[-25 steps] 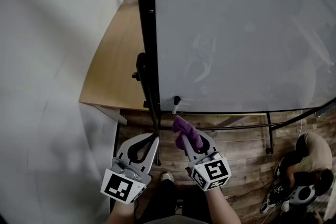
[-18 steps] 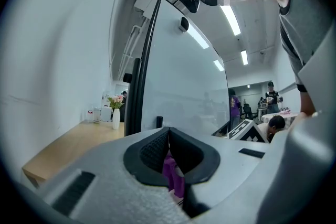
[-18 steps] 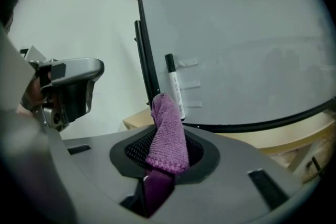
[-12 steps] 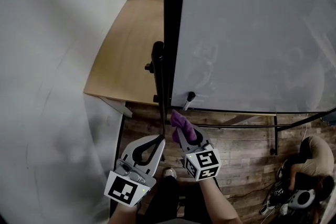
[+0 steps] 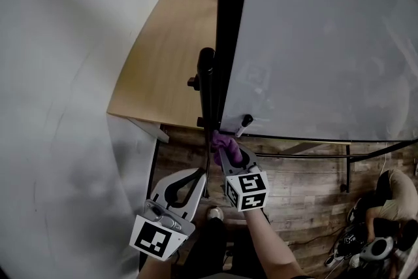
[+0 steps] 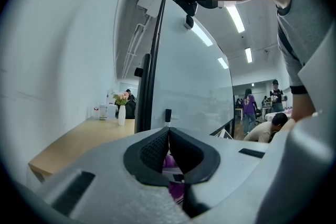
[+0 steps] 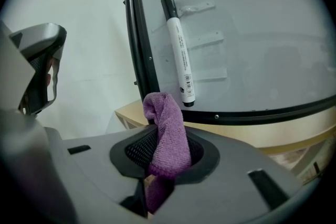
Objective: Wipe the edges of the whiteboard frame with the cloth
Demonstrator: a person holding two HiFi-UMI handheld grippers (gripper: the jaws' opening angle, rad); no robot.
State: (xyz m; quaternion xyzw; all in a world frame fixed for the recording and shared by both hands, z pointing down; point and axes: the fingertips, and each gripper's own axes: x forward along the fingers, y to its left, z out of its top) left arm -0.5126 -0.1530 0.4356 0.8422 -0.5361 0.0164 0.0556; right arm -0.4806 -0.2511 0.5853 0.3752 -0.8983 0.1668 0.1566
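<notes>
"Purple knitted cloth (image 7: pixel 167 131) logged first. How is it held?"

"It is pinched between the closed jaws of the right gripper (image 7: pixel 167 153), with a folded tuft standing up past the tips."

"And the left gripper (image 6: pixel 168 136)?"

"Its jaws are seen pressed together with nothing between them. It is held lower than the right one and to its left, near the foot of the black stand post (image 5: pixel 207 85)."

"Where is the cloth placed?"

"The tuft is recorded at the lower left corner of the black whiteboard frame (image 5: pixel 230 29). It is just beside the lower end of a black-capped white marker (image 7: pixel 178 44) set against the pale grey board surface (image 5: pixel 326 42). Contact with the frame cannot be confirmed."

"Farther out?"

"A light wooden table (image 5: pixel 163 55) is seen left of the frame, with a white vase of flowers (image 6: pixel 122 114) at its far end. A crouched person (image 5: pixel 392 199) is noted on the wood-plank floor (image 5: pixel 300 176) at the right."
</notes>
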